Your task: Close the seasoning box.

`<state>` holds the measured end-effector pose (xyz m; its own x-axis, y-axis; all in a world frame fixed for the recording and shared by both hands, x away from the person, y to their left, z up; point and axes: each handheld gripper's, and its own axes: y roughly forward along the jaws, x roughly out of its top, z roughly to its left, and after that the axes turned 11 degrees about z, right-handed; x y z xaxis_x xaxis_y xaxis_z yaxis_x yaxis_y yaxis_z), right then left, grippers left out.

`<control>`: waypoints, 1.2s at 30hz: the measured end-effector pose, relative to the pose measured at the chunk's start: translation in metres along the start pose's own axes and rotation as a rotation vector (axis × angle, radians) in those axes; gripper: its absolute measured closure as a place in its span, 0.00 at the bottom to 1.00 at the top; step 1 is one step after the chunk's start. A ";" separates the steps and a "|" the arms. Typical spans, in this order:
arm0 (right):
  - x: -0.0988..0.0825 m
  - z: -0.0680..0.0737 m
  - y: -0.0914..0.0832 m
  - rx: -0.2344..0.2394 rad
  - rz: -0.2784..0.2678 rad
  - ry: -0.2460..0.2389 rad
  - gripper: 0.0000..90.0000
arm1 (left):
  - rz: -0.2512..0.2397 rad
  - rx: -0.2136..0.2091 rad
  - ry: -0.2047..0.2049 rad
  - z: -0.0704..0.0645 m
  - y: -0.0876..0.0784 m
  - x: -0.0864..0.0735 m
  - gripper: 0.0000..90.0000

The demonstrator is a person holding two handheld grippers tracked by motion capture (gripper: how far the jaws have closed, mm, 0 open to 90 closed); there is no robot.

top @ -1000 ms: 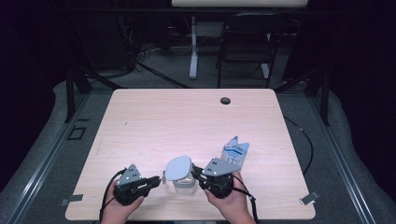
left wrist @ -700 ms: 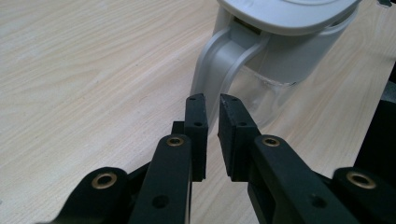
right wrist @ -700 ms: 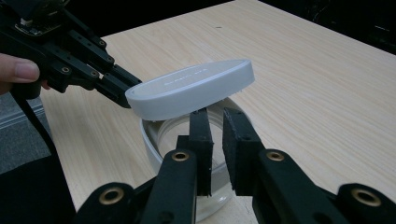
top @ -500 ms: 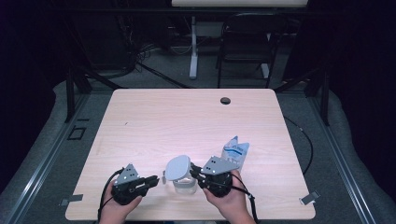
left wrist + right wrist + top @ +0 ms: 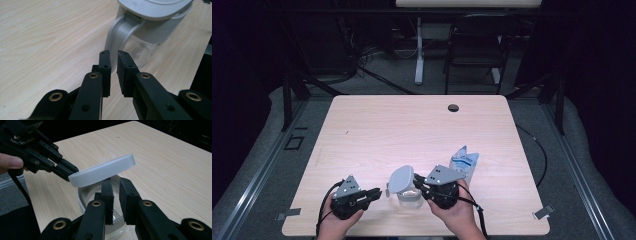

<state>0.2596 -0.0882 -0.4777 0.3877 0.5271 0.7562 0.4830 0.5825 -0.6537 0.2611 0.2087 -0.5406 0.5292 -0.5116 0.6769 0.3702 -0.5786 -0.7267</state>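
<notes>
Low in the frame's middle, the container (image 5: 408,196) has its lid (image 5: 401,179) tipped up; the left gripper (image 5: 374,192) pinches its handle, the right gripper (image 5: 419,186) clamps the rim, so next probably swings the lid fully open.

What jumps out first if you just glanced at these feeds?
The clear container at the table's near edge, its white hinged lid tilted up. The left gripper and right gripper flank it, jaws nearly together. A blue-and-white pouch lies to its right.
</notes>
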 end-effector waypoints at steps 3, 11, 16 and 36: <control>0.001 0.001 0.000 0.003 0.001 -0.002 0.91 | -0.002 0.002 0.000 0.001 0.000 0.000 0.91; 0.005 0.001 0.001 0.005 0.009 -0.005 0.91 | 0.000 0.002 0.000 0.002 -0.001 -0.001 0.91; 0.008 0.003 0.000 0.003 0.010 -0.013 0.91 | 0.001 0.012 0.002 0.004 -0.003 -0.001 0.91; 0.019 0.009 0.002 0.001 0.011 -0.038 0.91 | -0.015 0.016 -0.008 0.009 -0.007 -0.001 0.91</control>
<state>0.2612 -0.0715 -0.4646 0.3629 0.5564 0.7474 0.4781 0.5773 -0.6619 0.2647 0.2186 -0.5373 0.5292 -0.4980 0.6870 0.3902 -0.5760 -0.7182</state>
